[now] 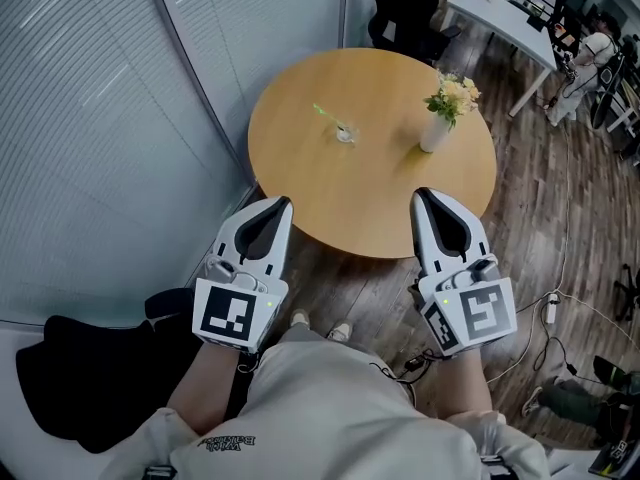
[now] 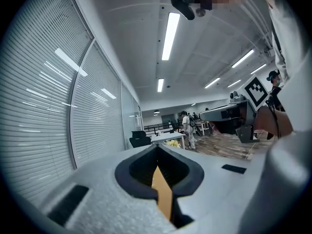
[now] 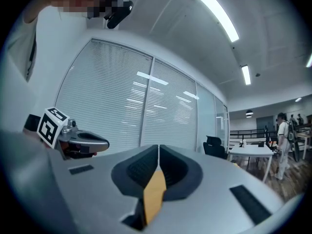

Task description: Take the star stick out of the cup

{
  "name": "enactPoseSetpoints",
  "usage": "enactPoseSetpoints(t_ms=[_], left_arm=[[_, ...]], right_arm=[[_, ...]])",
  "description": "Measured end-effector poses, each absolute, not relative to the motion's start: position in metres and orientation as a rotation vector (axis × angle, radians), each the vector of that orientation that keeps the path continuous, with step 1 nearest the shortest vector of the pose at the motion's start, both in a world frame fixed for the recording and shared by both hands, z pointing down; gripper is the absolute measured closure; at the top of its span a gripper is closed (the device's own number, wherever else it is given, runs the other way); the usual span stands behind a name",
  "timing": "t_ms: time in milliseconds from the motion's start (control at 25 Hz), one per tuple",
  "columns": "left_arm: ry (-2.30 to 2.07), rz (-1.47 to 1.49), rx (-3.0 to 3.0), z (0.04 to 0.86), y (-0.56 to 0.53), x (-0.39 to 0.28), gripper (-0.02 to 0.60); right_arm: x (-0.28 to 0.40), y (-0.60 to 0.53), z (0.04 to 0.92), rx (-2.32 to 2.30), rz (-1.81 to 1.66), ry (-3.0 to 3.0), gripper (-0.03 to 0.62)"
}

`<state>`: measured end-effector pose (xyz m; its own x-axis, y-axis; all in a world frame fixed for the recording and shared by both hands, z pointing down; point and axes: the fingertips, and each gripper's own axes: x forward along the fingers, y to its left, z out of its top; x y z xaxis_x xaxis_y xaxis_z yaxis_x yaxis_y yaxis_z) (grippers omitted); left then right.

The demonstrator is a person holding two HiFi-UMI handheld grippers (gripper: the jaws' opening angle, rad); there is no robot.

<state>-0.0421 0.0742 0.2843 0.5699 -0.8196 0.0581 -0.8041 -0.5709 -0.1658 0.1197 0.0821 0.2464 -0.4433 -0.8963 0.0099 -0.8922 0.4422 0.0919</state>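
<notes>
A small clear cup [image 1: 346, 134] stands near the middle of the round wooden table [image 1: 340, 203]. The thin green star stick [image 1: 326, 115] leans out of it toward the upper left. My left gripper [image 1: 284, 202] hovers over the table's near left edge, shut and empty. My right gripper [image 1: 419, 194] is level with it over the near right edge, also shut with nothing held. Both are well short of the cup. In the left gripper view the jaws [image 2: 157, 147] meet at the tip and point up at the room. In the right gripper view the jaws [image 3: 158, 147] do the same.
A white vase of flowers [image 1: 437, 128] stands on the table to the right of the cup. A glass wall with blinds [image 1: 100, 118] runs along the left. A black chair [image 1: 400, 8] and a white desk [image 1: 500, 13] are beyond the table. Cables [image 1: 550, 313] lie on the floor.
</notes>
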Motion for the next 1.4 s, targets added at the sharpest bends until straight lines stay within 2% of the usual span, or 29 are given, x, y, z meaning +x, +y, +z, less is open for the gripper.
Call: enactPoseSetpoints(t_ms=[760,1400], left_arm=[[1.412,-0.227,-2.648,0.278,0.078,-0.033,0.560],[1.384,-0.235,-2.649,0.290,0.024,-0.059,0.560]], right_arm=[[0.136,0.078,0.251,1.578,-0.151,-2.658,0.561],[0.110,0.034,0.273,1.541,-0.103,-2.604,0.560]])
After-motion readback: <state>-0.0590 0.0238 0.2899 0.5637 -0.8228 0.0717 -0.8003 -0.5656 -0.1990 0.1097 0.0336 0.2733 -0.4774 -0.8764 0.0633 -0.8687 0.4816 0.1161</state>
